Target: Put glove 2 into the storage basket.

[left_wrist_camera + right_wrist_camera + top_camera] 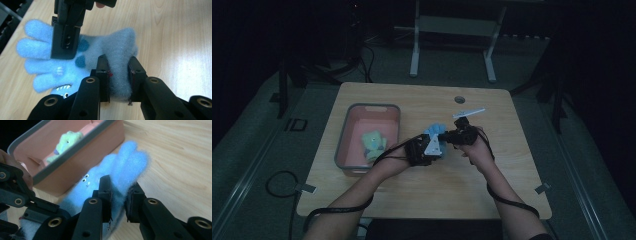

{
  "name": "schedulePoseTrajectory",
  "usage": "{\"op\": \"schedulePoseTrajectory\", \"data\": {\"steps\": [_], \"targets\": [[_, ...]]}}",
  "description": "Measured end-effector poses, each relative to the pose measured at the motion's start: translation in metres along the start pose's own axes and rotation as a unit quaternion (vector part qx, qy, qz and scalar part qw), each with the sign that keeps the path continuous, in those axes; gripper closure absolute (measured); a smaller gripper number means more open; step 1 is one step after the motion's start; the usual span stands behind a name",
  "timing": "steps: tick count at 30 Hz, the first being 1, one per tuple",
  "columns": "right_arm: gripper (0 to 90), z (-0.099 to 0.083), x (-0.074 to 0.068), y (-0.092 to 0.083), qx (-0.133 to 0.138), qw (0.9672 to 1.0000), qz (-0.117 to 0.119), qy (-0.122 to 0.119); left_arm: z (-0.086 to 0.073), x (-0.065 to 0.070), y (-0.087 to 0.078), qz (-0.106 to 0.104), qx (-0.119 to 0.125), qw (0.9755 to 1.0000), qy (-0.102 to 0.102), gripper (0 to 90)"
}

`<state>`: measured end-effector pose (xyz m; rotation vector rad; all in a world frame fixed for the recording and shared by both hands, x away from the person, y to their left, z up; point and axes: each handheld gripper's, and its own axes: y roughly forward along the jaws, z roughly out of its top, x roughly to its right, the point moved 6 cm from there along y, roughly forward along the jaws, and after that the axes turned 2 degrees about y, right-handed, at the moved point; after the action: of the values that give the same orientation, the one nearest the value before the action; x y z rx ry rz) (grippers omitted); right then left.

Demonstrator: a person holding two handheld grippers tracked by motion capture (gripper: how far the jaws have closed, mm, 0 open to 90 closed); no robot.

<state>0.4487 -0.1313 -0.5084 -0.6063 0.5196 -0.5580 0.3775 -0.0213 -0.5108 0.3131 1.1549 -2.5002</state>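
A fuzzy light-blue glove (435, 131) with darker spots and a small toothed face is held above the table between both grippers. My left gripper (118, 60) is shut on its greyish cuff end (120, 50). My right gripper (120, 183) is shut on the finger end (130, 157), and its black jaws (65, 37) come down onto the glove from the top of the left gripper view. In the high view the left gripper (440, 144) and the right gripper (448, 136) meet near the table's middle.
A pink bin with a grey rim (343, 132) stands left of the hands and holds a green plush glove (373, 142); the bin wall (75, 162) is close behind the blue glove. A round cable hole (459, 99) lies at the table's back. Cables trail off the near edge.
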Motion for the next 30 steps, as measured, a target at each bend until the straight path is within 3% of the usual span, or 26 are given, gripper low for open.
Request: {"op": "schedulePoseTrajectory", "data": {"steps": [15, 30], "targets": [[77.6, 0.039, -0.035, 0.028, -0.002, 0.9991, 0.026, -0.032, -0.031, -0.016, -0.040, 0.022, -0.016, 0.9995, -0.015, 75.8], [77.6, 0.065, -0.073, 0.071, -0.011, 0.9968, 0.055, -0.057, -0.071, -0.026, -0.074, 0.044, -0.040, 0.9976, -0.034, 75.8]]}}
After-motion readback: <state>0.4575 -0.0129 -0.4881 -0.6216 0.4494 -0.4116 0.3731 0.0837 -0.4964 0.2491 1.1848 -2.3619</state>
